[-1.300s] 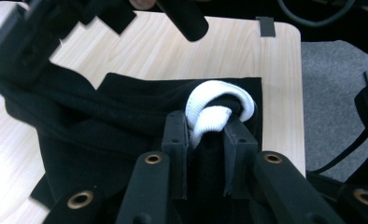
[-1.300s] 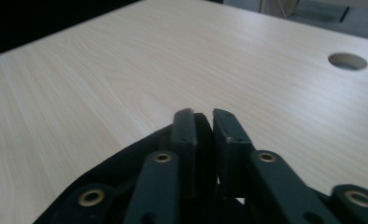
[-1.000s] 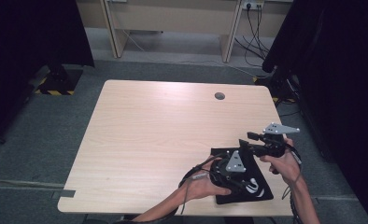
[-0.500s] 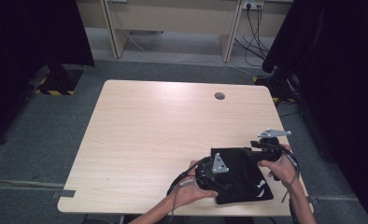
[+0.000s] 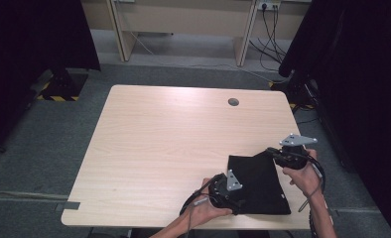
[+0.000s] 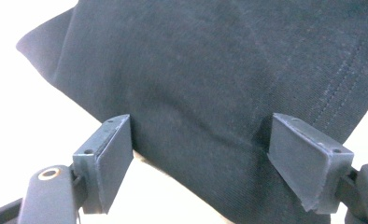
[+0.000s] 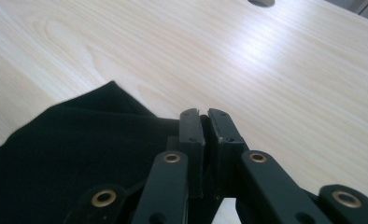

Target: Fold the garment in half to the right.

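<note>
Jaws of the left gripper (image 6: 201,163) stand wide apart over the black cloth (image 6: 219,84), which spreads between them. Those of the right gripper (image 7: 204,128) are pressed together at the cloth's far edge; whether fabric is pinched there is unclear. It lies flat near the wooden table's (image 5: 173,139) front right corner.

There are no words or numbers to read here. The black cloth (image 5: 257,182) has a tiny white mark near its right corner, but it is too small and blurry to read.
</note>
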Demonstrator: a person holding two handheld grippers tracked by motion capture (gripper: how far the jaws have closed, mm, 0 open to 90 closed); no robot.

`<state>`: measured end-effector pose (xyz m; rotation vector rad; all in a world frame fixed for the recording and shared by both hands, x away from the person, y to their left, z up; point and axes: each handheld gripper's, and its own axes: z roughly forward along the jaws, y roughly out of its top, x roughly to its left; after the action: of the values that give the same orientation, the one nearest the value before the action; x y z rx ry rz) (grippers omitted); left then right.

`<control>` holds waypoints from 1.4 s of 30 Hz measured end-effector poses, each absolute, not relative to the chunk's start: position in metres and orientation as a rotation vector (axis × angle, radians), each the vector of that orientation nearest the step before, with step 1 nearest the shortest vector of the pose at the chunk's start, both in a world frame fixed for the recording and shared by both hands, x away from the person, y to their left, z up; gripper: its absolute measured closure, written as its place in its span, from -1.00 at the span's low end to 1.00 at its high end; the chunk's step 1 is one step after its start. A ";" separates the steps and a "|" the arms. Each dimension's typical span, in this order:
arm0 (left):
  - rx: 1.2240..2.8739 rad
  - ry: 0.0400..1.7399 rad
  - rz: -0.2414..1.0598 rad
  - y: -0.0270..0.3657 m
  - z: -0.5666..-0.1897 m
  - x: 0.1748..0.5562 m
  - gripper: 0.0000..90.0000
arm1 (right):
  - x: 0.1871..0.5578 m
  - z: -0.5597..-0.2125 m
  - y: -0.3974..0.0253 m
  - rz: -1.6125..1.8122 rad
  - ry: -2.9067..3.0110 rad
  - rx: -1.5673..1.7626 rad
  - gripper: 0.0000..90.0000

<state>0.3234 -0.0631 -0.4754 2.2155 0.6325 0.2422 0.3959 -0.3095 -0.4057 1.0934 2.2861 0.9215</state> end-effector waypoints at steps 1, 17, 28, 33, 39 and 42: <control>2.215 0.640 0.236 -0.063 -0.476 0.324 -0.50 | 0.395 -0.411 -0.313 0.898 2.291 1.105 0.89; 2.222 0.678 0.261 -0.048 -0.474 0.336 -0.48 | 0.419 -0.463 -0.299 0.822 2.315 1.140 0.88; 2.142 0.859 0.260 0.014 -0.478 0.353 -0.53 | 0.465 -0.463 -0.231 0.919 2.373 1.080 0.45; 2.095 0.822 0.274 0.026 -0.474 0.352 -0.64 | 0.448 -0.446 -0.231 1.028 2.314 1.110 0.07; 2.018 0.873 0.278 0.045 -0.465 0.365 -0.69 | 0.402 -0.422 -0.247 1.131 2.295 1.155 -0.04; 1.988 0.924 0.284 0.051 -0.461 0.377 -0.70 | 0.386 -0.426 -0.250 1.110 2.337 1.202 -0.06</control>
<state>0.3773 0.0508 -0.4610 1.9881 0.9241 0.2837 0.3861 -0.2502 -0.4262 1.2022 2.3373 1.1101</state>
